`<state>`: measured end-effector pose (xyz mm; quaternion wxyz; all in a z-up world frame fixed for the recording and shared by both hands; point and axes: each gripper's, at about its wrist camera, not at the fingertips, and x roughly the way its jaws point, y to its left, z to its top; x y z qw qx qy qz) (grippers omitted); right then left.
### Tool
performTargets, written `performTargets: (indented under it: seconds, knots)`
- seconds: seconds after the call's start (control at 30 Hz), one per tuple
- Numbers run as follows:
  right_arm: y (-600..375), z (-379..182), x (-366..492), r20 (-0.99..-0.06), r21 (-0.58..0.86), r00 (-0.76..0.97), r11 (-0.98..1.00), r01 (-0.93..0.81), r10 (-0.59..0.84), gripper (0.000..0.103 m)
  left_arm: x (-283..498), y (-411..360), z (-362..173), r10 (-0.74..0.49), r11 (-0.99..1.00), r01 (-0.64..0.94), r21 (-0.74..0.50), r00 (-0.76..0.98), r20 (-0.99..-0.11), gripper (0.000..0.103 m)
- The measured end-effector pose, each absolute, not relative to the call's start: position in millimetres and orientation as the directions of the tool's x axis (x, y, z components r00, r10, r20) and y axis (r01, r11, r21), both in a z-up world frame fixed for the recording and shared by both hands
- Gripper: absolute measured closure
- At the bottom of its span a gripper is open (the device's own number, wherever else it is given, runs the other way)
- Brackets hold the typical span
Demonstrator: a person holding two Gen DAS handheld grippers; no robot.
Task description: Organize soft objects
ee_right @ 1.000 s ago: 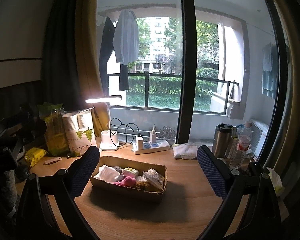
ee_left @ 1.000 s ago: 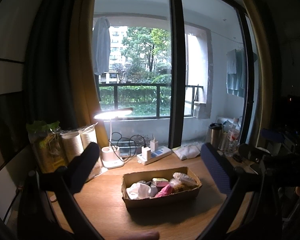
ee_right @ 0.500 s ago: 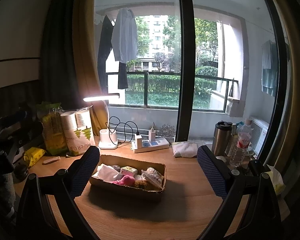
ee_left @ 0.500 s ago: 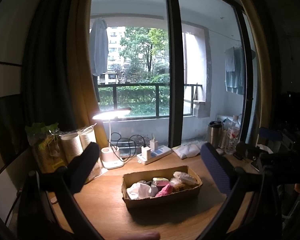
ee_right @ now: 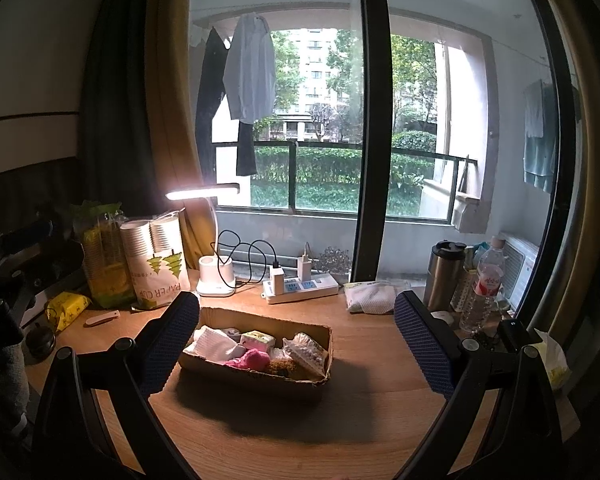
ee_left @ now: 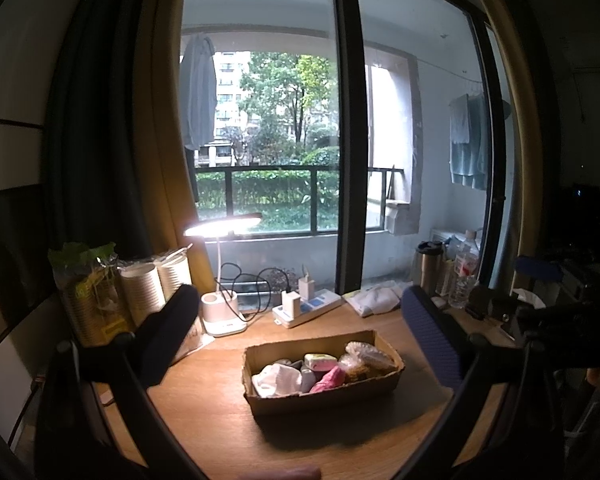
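A shallow cardboard box point(ee_left: 324, 394) stands on the wooden desk and also shows in the right wrist view point(ee_right: 260, 378). It holds several soft items: a white cloth point(ee_left: 278, 376) point(ee_right: 214, 342), a pink fluffy piece point(ee_left: 330, 378) point(ee_right: 252, 358), a small green-and-pink pack point(ee_left: 320, 360) point(ee_right: 258, 338) and a clear bag of beads point(ee_left: 368, 354) point(ee_right: 306, 354). My left gripper point(ee_left: 300, 340) is open and empty, held above the desk in front of the box. My right gripper point(ee_right: 298, 344) is open and empty, also in front of the box.
At the back of the desk stand a lit desk lamp point(ee_right: 216, 280), a power strip point(ee_right: 300, 288) with chargers, paper cup sleeves point(ee_right: 156, 260), a folded white cloth point(ee_right: 374, 298), a steel flask point(ee_right: 444, 276) and a water bottle point(ee_right: 484, 288). A window lies behind.
Both views have shifted slightly; the box sits a little lower and nearer in the frames. Both grippers stay open and empty.
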<state>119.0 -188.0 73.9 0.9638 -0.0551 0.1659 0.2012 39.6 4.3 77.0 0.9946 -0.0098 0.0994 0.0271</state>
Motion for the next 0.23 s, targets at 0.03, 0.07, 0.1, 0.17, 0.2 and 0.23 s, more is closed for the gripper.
performTargets:
  seconds: [0.03, 0.07, 0.1, 0.17, 0.2, 0.23]
  knots:
    - [-187.9, 74.0, 118.8, -0.343, -0.039, 0.864, 0.913, -0.406, 0.369, 0.004, 39.7, 3.8, 76.8, 0.052, 0.998, -0.056, -0.015, 0.978, -0.2, 0.001]
    - [-187.5, 73.4, 119.0, -0.344, -0.039, 0.863, 0.913, -0.407, 0.37, 0.004, 40.1, 3.6, 76.4, 0.051, 0.998, -0.055, -0.015, 0.978, -0.202, 0.001]
    - [-187.2, 72.8, 119.3, -0.346, -0.039, 0.862, 0.912, -0.407, 0.37, 0.004, 40.3, 3.2, 76.1, 0.049, 0.998, -0.053, -0.015, 0.978, -0.203, 0.001]
    - [-186.4, 71.4, 120.5, -0.349, -0.037, 0.861, 0.912, -0.408, 0.371, 0.004, 39.2, 3.5, 75.5, 0.038, 0.999, -0.043, -0.023, 0.98, -0.197, 0.001]
    - [-186.5, 70.8, 121.0, -0.35, -0.036, 0.86, 0.912, -0.409, 0.371, 0.004, 39.7, 3.6, 75.8, 0.034, 0.999, -0.04, -0.027, 0.98, -0.196, 0.001]
    - [-186.7, 70.2, 122.3, -0.351, -0.034, 0.859, 0.912, -0.41, 0.373, 0.004, 41.3, 4.2, 76.1, 0.027, 0.999, -0.035, -0.036, 0.98, -0.197, 0.001]
